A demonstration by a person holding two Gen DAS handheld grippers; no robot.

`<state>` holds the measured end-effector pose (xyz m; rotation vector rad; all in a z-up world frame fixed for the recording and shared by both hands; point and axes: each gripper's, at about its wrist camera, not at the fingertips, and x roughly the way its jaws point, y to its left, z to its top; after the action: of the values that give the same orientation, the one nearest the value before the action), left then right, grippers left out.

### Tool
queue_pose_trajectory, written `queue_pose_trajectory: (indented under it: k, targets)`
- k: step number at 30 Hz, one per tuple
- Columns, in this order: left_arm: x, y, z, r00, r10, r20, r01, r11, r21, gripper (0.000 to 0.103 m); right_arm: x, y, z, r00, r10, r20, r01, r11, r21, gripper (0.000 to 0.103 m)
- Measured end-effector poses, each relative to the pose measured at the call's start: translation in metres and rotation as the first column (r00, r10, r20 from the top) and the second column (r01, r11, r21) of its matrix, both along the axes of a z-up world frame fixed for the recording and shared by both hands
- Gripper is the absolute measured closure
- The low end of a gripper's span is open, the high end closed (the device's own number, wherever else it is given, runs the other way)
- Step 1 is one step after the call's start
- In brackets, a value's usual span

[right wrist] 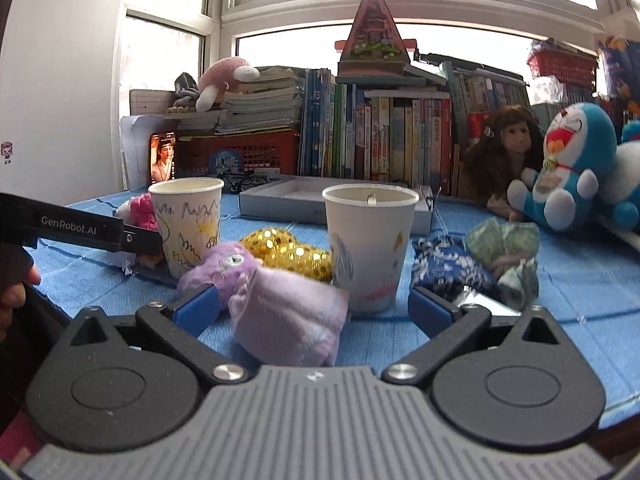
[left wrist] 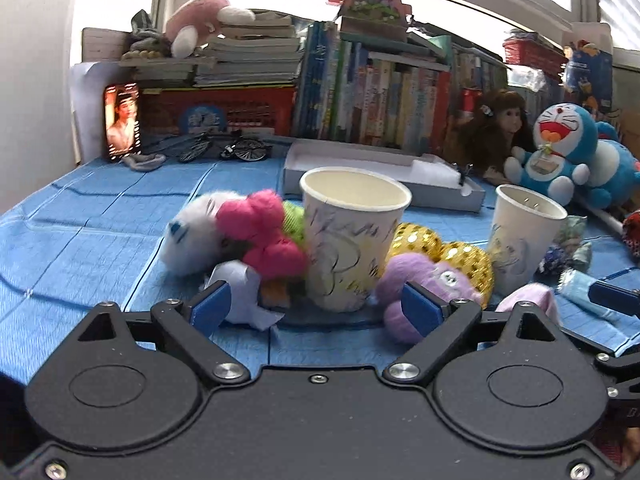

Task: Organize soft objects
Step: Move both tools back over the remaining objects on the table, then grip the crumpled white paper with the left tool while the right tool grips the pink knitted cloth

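L gripper: jaws wide, nothing clamped. Straight ahead between the blue pads stands a paper cup w/ crayon scribbles, upright, pads not touching it. Just left of the cup: pink pom-pom toy, white plush beyond it, crumpled white paper right by my L pad. By the R pad: purple plush, gold sequin toy behind it, touching.

R gripper: also spread wide, empty. Lilac soft cloth lies between the jaws, nearer the L pad; can't tell if it touches. 2nd paper cup upright just ahead, slightly right of centre. Off the R pad: blue/white knit ball and a green patterned bundle, side by side. Silver wrapper right at the R pad.

All on the blue-covered worktop.

Readable text: "GenRobot.AI" on the L gripper's finger, seen from the R cam at far left. Book spines at the back are too blurred to read. Phone propped far left shows a video; its captions aren't legible.

Far right of both grippers: Doraemon plush, doll w/ brown hair beside it. Grey shallow box behind the cups.
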<state>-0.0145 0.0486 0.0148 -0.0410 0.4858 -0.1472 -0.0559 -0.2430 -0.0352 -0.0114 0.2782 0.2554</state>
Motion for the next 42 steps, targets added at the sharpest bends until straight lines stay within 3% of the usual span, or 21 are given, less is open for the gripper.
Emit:
queue_pose_trajectory:
  k: [9,15,33,42]
  targets:
    - [0.005,0.011,-0.016,0.995,0.096,-0.011,-0.096,0.995,0.009,0.013,0.000,0.000,-0.015,1.000,-0.011,-0.025,0.012,0.999,0.035,0.000]
    - [0.017,0.025,-0.016,0.987,0.160,-0.021,-0.161,0.986,-0.036,0.025,0.006,0.002,-0.016,0.999,-0.010,-0.033,0.013,0.998,0.064,0.001]
    - [0.036,0.030,-0.020,0.985,0.172,-0.035,-0.172,0.985,-0.014,0.058,0.018,0.013,-0.016,0.999,0.016,-0.048,-0.013,0.997,0.074,0.013]
    - [0.029,0.028,-0.018,0.986,0.164,-0.028,-0.164,0.986,0.000,0.065,0.018,0.018,-0.016,0.998,0.031,-0.060,-0.028,0.998,0.057,0.033]
